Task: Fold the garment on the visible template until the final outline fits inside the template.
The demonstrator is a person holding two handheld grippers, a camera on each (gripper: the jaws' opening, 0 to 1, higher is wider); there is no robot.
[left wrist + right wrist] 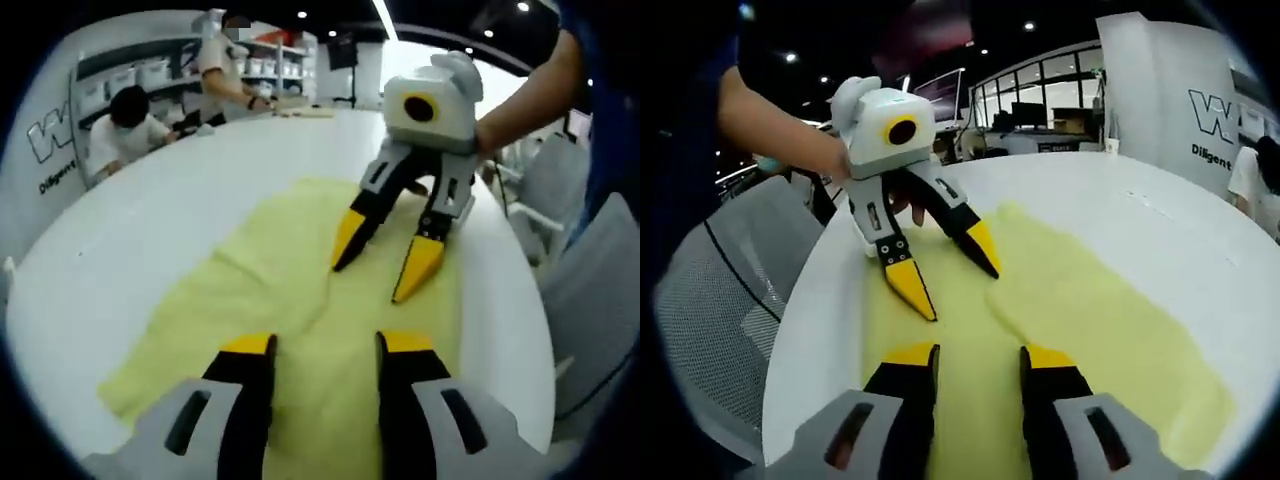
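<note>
The garment [300, 300] is soft pale-yellow cloth — matt, lightly creased where it overlaps. The table [150, 220] beneath it is smooth and white with a faint sheen. The left gripper [325, 345] and right gripper [978, 350] look like hard plastic — grey bodies, black jaws, yellow tips, slightly glossy. A chair [710, 310] has a grey mesh back.
</note>
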